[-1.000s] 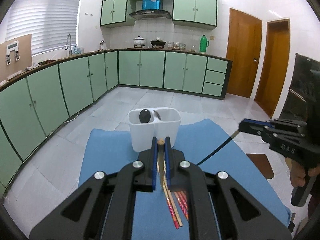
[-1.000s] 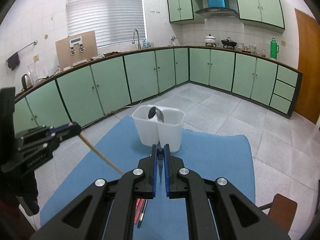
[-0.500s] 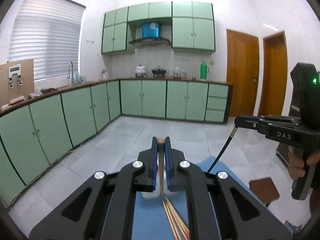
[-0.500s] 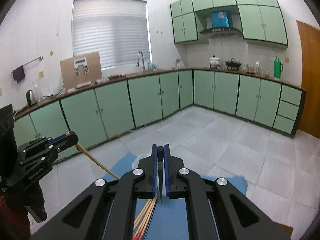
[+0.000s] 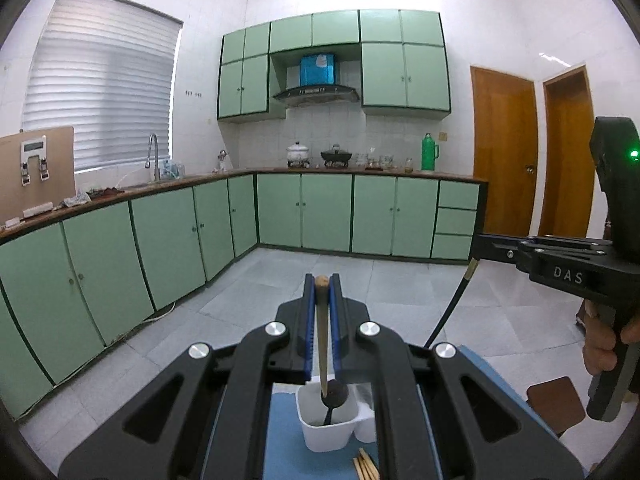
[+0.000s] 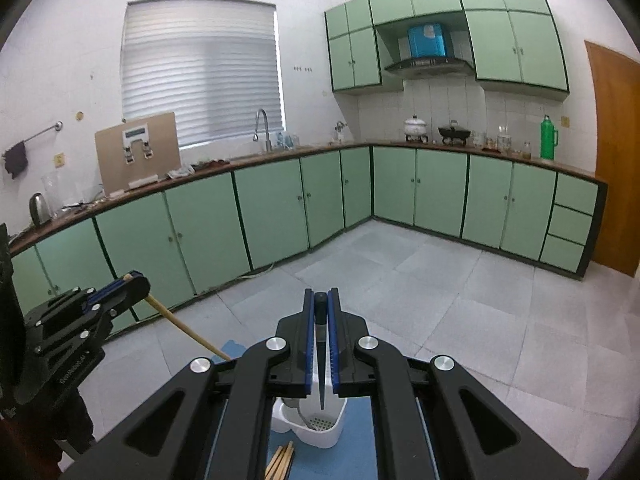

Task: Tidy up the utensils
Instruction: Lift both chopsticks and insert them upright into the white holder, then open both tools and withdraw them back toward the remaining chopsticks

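1. Nearest the left wrist camera, the left tool was closed narrowly on a wooden chopstick, which ran down between the blue pads with its butt showing at their far tip.
2. Below that tool, loose chopsticks lay on the blue mat covering the tabletop, just near of a white utensil holder.
3. The wooden chopstick's lower tip hung over the holder's left compartment, where a black spoon stood; whether the tip touched the spoon could not be told.
4. In the right wrist view, the right tool was clamped on a dark chopstick, its pointed end hanging above the holder.
5. The compartment under that point had a perforated floor and a grey utensil handle leaning in it.
6. More loose chopsticks lay on the mat just near and left of the holder.
7. To the left in the right wrist view, the left tool was seen from the side, the wooden chopstick slanting down from it towards the mat.
8. To the right in the left wrist view, the right tool was seen side on with the dark chopstick angling down, and the person's hand gripped its handle.
9. Beyond the tabletop lay a grey tiled floor, then green cabinets under a worktop with a green flask
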